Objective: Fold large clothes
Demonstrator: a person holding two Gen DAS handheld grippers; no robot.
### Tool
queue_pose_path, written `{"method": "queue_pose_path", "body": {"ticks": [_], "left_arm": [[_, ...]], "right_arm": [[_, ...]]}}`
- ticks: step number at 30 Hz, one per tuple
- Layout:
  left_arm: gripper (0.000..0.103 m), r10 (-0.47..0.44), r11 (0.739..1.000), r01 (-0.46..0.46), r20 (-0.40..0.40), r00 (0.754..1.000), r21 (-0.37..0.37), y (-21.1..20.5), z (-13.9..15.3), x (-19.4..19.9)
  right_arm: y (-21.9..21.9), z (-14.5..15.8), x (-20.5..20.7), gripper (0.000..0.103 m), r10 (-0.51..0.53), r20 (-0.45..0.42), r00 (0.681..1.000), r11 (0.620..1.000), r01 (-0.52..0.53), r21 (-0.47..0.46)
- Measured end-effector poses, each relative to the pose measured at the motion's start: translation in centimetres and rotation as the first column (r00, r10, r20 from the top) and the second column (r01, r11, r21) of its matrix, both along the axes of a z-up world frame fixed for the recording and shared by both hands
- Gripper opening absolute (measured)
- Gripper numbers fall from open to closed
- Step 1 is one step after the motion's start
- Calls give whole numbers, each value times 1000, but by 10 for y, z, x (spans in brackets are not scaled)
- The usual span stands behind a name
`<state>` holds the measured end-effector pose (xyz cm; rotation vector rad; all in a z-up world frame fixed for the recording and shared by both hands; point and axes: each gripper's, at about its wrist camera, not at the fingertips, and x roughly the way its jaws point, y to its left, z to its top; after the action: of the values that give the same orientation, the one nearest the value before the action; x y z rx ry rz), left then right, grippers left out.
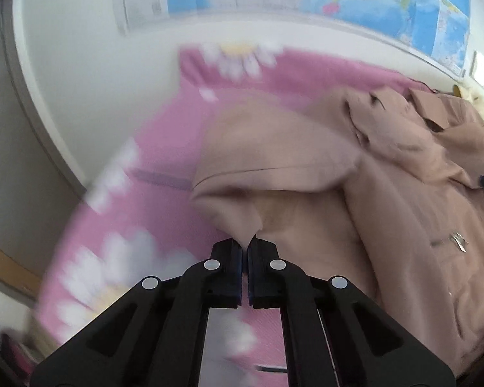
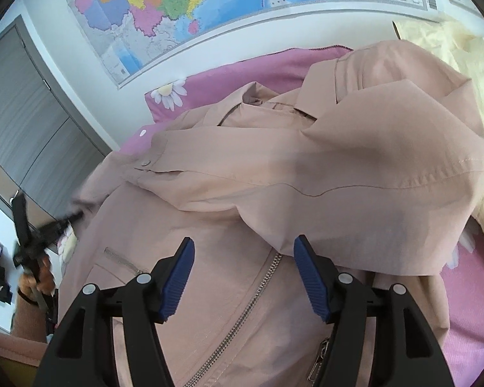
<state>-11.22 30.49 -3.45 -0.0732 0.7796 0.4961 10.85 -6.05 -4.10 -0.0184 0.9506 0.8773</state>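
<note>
Dusty-pink jacket [image 2: 274, 167] spread over a pink daisy-print bedsheet [image 1: 164, 148], wall map [image 2: 184, 3] at twelve o'clock, pale yellow cloth [image 2: 461, 64] at two o'clock. Left gripper [image 1: 245, 245] clenched on a pinch of jacket fabric, sleeve fold [image 1: 274, 161] bunched toward twelve o'clock from its tips. Right gripper [image 2: 243, 251] spread apart over the zipper [image 2: 258, 290], gripping nothing, blue pads [image 2: 177, 280] clear of cloth.

The jacket [image 2: 274, 174] is dusty pink-beige with a silver zip [image 2: 242, 316]. The bedsheet [image 1: 164, 148] is pink with white, yellow-centred daisies. The map [image 2: 184, 3] is blue with multicoloured regions. The tongs [image 2: 243, 280] are black with blue pads [image 2: 309, 277].
</note>
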Motion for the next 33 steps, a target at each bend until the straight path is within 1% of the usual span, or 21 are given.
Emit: {"method": "queue_pose_path", "body": {"ticks": [1,2,3,5,7,8,9,10,11,12,13,14,15,17,19,21,23,25,28,30,33], "left_arm": [[3,38,993,-37,-4,999,114,0,12,2],[3,60,982,-57,-7,998,179,2,19,7],[3,113,950,-107,-5,994,293,5,31,11],[4,129,917,-120,3,992,380,5,44,18],[10,149,886,-137,6,989,443,1,48,27],[13,161,874,-141,-4,987,465,0,46,32],[19,167,879,-145,-9,986,455,0,45,35],[27,160,910,-141,-16,987,390,3,42,38],[32,137,951,-124,-27,990,282,8,38,39],[37,111,978,-105,-25,993,179,12,34,39],[42,84,995,-84,-5,996,58,18,30,35],[45,69,996,-68,25,997,-55,25,24,29],[53,72,990,-66,40,997,-128,32,18,23],[53,90,955,-63,80,993,-290,44,7,9],[53,82,923,-25,132,988,-383,47,-2,-4],[53,55,878,37,176,983,-477,48,-9,-12],[53,25,801,125,242,970,-585,46,-18,-15],[57,22,768,156,270,963,-621,43,-24,-11],[67,65,768,128,275,959,-628,44,-28,1],[68,120,757,103,292,949,-645,58,-30,9],[68,247,722,65,343,906,-689,86,-36,8]], "right_arm": [[0,1,-1,63,-2,7,1000,1000,2,-3],[0,1,-1,63,-4,10,1000,1000,4,-3],[-1,2,-1,63,-4,7,1000,1000,4,2],[-2,1,-1,63,-9,2,1000,1000,9,4],[-2,-1,-1,63,-9,0,1000,1000,9,0],[-2,-2,-1,63,-11,-4,1000,1000,11,-2],[-3,-4,-1,63,-11,-10,1000,1000,11,-2],[-3,-4,-1,63,-10,-13,1000,1000,10,-2],[-3,-5,-1,63,-10,-15,1000,1000,10,-3],[-3,-5,-1,63,-9,-15,1000,1000,9,-3],[-4,-6,-1,63,-7,-16,1000,1000,7,-2],[-4,-6,-1,63,-6,-16,1000,1000,6,-5],[-4,-6,-1,63,-6,-17,1000,1000,6,-6],[-4,-6,0,63,-3,-24,1000,1000,3,-3],[-4,-7,0,64,-2,-26,1000,1000,2,-1],[-4,-10,1,64,1,-39,999,1000,-1,9],[-3,-13,2,64,4,-49,999,1000,-4,14],[-3,-16,1,64,7,-58,998,1000,-6,16],[-1,-19,-1,64,13,-64,998,1000,-12,14],[-1,-18,-3,64,17,-62,998,1000,-17,13],[-3,-17,-6,64,18,-55,998,1000,-17,13]]}}
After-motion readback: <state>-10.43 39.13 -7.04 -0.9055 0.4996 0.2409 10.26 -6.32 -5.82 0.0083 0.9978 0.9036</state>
